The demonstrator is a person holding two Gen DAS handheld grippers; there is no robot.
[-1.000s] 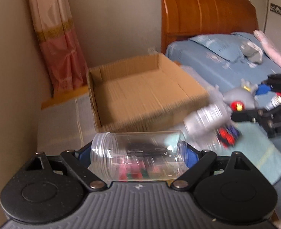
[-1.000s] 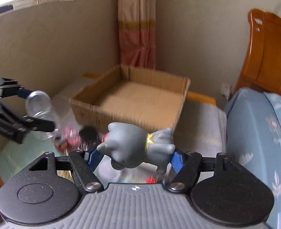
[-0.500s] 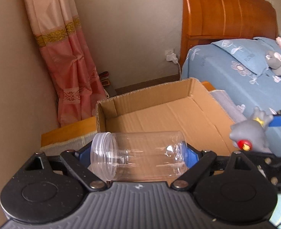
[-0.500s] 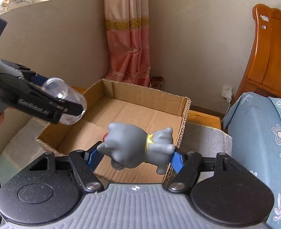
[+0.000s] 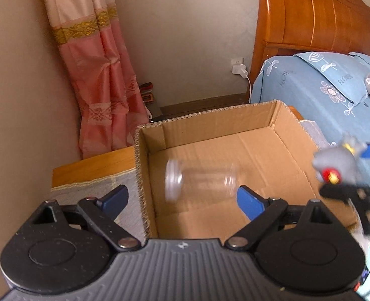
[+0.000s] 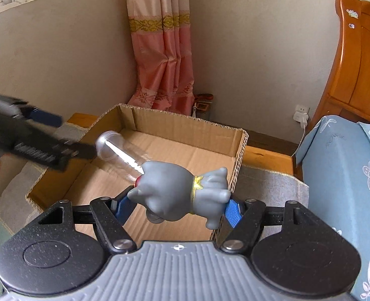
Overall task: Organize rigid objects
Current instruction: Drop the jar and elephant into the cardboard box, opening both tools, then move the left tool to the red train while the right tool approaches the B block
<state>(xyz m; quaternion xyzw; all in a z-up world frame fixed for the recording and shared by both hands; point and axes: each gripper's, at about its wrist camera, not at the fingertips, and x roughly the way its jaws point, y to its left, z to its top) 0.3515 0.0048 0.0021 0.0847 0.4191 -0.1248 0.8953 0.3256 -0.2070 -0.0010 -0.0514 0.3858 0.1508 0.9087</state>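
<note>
A clear plastic jar lies on its side, blurred, over the open cardboard box, clear of both pads. The jaws of my left gripper are opening, spread wide, with nothing pressed between them. In the right wrist view the jar hangs just past the left gripper above the box. My right gripper is shut on a grey toy figure with a gold band, held above the box's near right corner. The left wrist view shows that toy at the right edge.
The box sits on a grey cloth over a wooden stand. A pink curtain hangs behind it on the left. A bed with a blue flowered sheet and a wooden headboard lies to the right. A charger is plugged into the wall.
Both grippers moved over the cardboard box. The left jaws spread apart and the clear jar left them, now blurred above the box floor. The right gripper kept its hold on the grey toy.
</note>
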